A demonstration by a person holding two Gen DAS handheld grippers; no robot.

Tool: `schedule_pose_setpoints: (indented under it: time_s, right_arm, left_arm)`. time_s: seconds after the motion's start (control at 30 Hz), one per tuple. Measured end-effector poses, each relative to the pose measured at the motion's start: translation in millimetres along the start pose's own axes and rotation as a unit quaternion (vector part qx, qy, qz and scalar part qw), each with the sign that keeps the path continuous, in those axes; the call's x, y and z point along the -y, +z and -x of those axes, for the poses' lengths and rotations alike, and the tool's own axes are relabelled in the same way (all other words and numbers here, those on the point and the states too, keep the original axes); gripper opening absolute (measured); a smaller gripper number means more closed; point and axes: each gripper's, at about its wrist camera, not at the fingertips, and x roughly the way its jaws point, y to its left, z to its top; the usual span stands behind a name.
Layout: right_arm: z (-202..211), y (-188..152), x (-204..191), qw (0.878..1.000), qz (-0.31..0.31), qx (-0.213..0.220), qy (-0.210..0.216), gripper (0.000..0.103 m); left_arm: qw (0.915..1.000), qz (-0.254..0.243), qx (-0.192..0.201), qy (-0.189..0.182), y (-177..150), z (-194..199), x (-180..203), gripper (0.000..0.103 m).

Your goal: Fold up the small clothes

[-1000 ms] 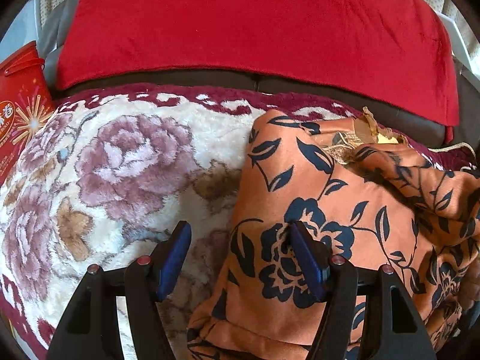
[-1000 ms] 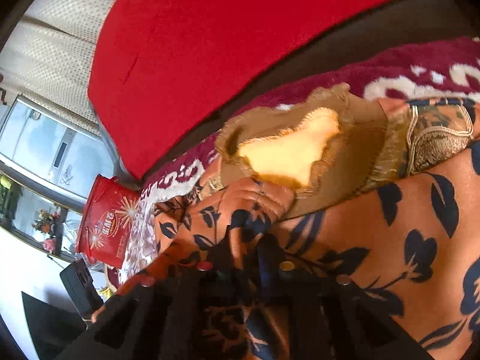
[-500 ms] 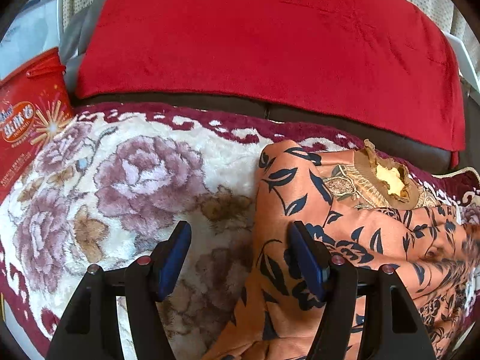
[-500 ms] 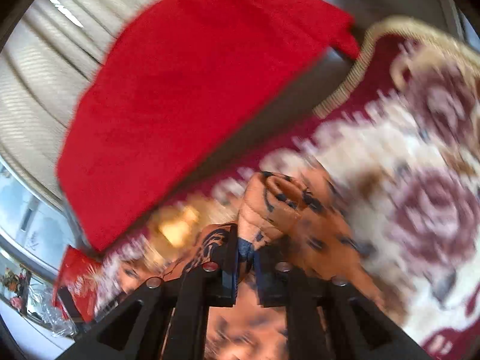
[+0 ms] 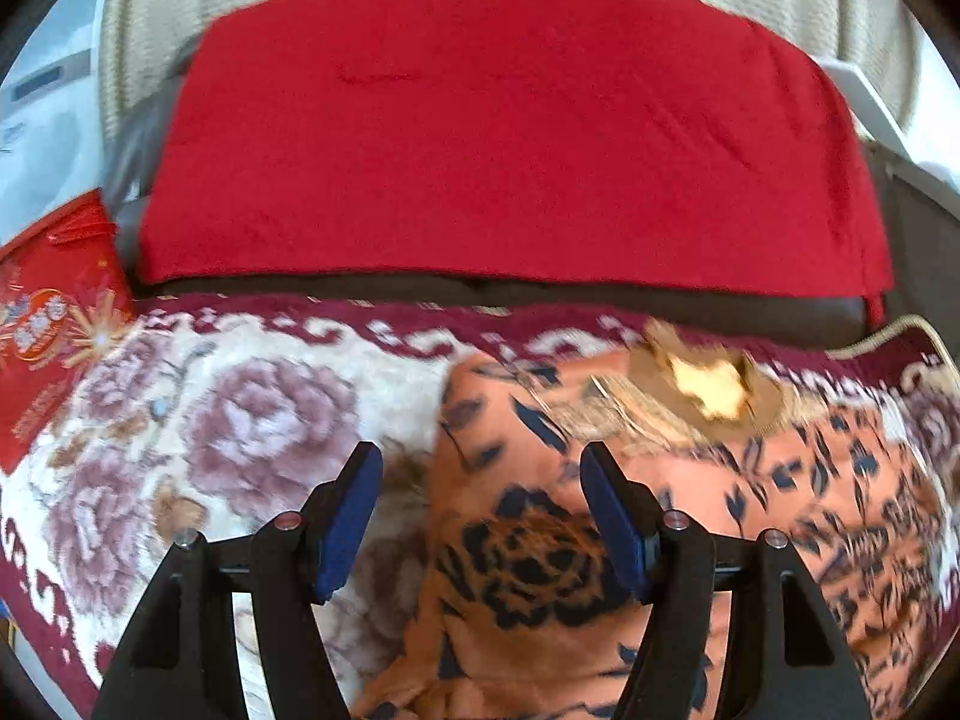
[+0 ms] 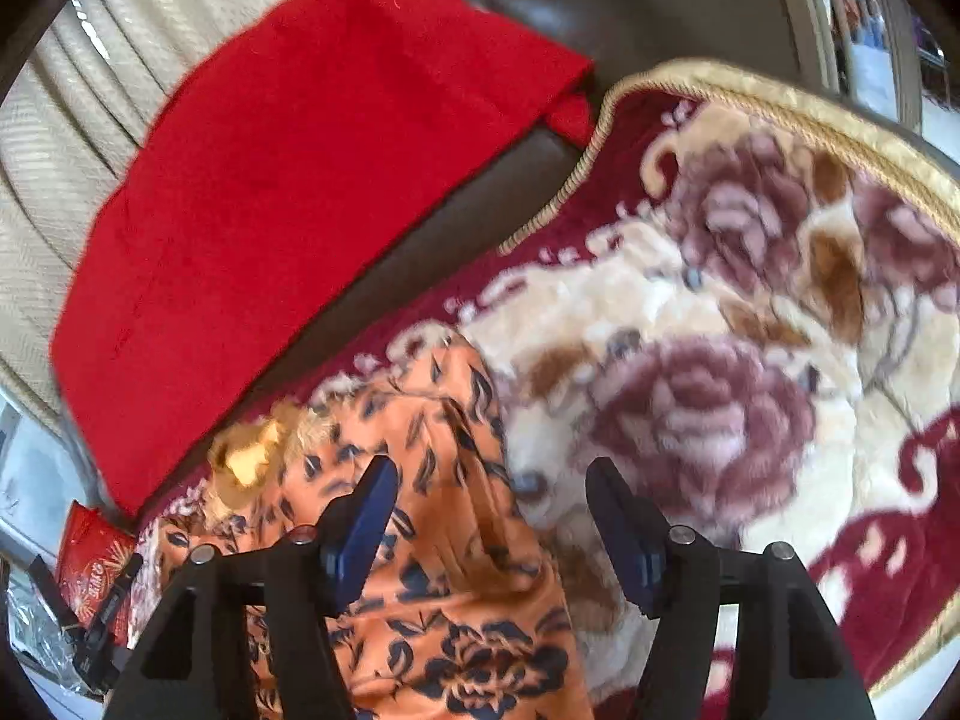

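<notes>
Orange floral garment (image 5: 600,480) lying spread on a rose-patterned plush blanket (image 5: 252,420), before a red cloth (image 5: 510,132) draped over the dark seat back. Left tongs (image 5: 480,516) and right tongs (image 6: 489,522) both stand wide apart, holding nothing, each poised over one edge of the garment. Red gift box (image 5: 48,324) at far left; its lettering is too blurred to read.

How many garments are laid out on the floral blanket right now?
1: the orange floral garment lies spread on the floral blanket, in front of the red cushion cover. Both grippers hover open above its edges. Anything beneath it can't be seen.
</notes>
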Motion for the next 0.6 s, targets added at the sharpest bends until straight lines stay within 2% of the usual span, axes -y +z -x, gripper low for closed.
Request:
schedule_pose_setpoints:
  time_s: [0.13, 0.23, 0.27, 0.3, 0.33, 0.4, 0.47, 0.53, 0.6]
  right_arm:
    - [-31.3, 13.0, -14.6, 0.998, 0.010, -0.042, 0.046, 0.069]
    - [-72.4, 12.1, -25.2, 0.996, 0.015, -0.086, 0.027, 0.069]
    - [-84.1, 9.0, -29.7, 0.995, 0.015, -0.101, 0.017, 0.063]
    - [-96.8, 5.5, -33.7, 0.992, 0.022, -0.120, 0.012, 0.037]
    - [-101.2, 3.2, -36.3, 0.992, 0.034, -0.124, 0.008, 0.024]
    - [-95.0, 0.9, -51.5, 0.992, 0.072, -0.107, -0.001, 0.013]
    - [-76.5, 1.9, -66.0, 0.993, 0.097, -0.067, -0.007, 0.012]
    - [-58.8, 9.0, -68.9, 0.995, 0.096, -0.015, -0.004, 0.012]
    - [-54.1, 13.9, -63.6, 0.997, 0.080, 0.007, 0.005, 0.012]
  left_arm:
    - [0.9989, -0.018, -0.044, -0.004, -10.9, -14.8, 4.3, 0.069]
    - [0.9959, -0.029, -0.080, 0.029, -21.5, -30.5, 3.3, 0.069]
    - [0.9947, -0.026, -0.095, 0.029, -23.3, -35.5, 0.2, 0.069]
    - [0.9942, -0.015, -0.105, 0.020, -24.6, -37.9, -4.4, 0.069]
    - [0.9942, -0.004, -0.107, 0.011, -24.7, -36.6, -9.4, 0.069]
    - [0.9949, 0.000, -0.100, 0.011, -23.0, -31.9, -13.5, 0.069]
    - [0.9966, 0.002, -0.081, 0.017, -19.4, -23.8, -18.0, 0.069]
    - [0.9981, 0.009, -0.059, 0.014, -15.2, -15.5, -20.7, 0.069]
    - [0.9990, 0.009, -0.044, 0.002, -12.4, -9.8, -17.2, 0.069]
